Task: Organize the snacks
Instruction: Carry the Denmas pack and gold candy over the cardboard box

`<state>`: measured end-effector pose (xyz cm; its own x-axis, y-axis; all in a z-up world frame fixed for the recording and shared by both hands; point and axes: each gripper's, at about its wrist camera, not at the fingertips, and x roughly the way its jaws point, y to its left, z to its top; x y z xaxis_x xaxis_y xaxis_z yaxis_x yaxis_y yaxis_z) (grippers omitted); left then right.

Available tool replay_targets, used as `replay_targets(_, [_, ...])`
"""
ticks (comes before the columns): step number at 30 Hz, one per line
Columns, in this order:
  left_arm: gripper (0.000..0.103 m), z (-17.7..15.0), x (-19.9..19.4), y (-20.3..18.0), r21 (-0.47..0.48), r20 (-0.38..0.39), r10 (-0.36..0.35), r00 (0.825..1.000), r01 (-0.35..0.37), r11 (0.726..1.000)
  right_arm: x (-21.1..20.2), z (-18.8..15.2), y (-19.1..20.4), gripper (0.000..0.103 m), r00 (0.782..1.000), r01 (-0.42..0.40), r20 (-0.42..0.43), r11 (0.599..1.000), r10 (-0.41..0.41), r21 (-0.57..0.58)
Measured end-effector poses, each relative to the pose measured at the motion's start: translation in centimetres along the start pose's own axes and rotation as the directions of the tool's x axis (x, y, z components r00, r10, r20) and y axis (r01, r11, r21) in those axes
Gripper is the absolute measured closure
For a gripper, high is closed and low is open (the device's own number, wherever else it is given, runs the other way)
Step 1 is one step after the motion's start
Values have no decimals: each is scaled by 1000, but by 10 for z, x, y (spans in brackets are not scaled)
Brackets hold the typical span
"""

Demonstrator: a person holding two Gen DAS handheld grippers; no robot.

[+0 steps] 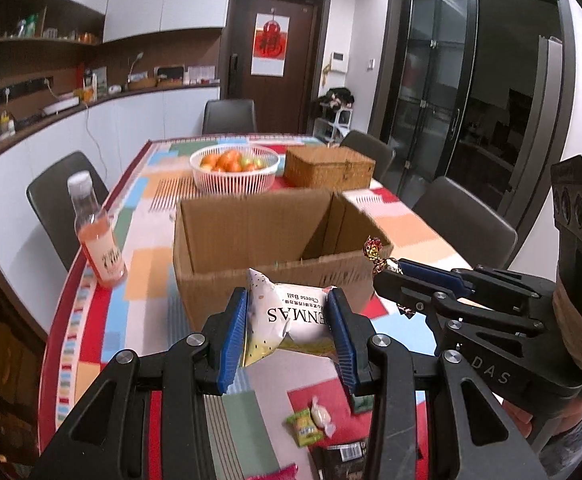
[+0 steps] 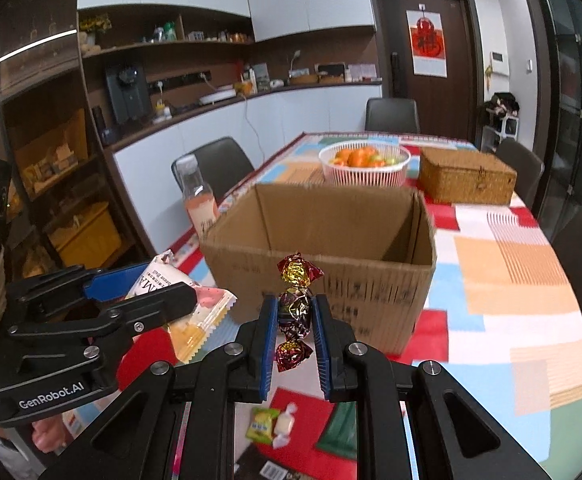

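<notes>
I held one snack in each claw so that both could go into the box [image 1: 275,236] in a single pass. My left claw [image 1: 289,320] was clenched on the white pouch [image 1: 291,314], its blue pads pressing the pouch's two sides; the pouch sat crosswise between the fingers, printed face toward the camera, with its crimped ends sticking out past the pads. My right claw [image 2: 295,316] was clenched on the candy [image 2: 295,308], gripping the foil body at the middle, so that one twisted end stood above the pads and the other hung below. Both claws were clear of the table [image 2: 511,264], on the near side of the box and pointing down toward its open top. The box stood just ahead of both loads, flaps up and interior visible, apparently for that reason. Loose sweets [image 1: 311,424] lay on the cloth beneath the claws, not yet collected. The bottle [image 1: 97,232] stood left of the box, and the fruit basket [image 1: 235,172] stood beyond it
</notes>
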<state>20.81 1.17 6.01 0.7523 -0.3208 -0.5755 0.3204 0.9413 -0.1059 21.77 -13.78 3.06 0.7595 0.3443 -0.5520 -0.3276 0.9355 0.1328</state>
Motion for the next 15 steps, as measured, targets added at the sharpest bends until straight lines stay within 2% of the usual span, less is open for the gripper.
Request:
replay_targets(8, [63, 34, 4, 1, 19, 68, 25, 997, -26, 999, 2, 29, -7, 84, 998, 22, 62, 1000, -21, -4])
replay_targets(15, [63, 60, 19, 5, 33, 92, 43, 995, -46, 998, 12, 52, -17, 84, 995, 38, 90, 999, -38, 1])
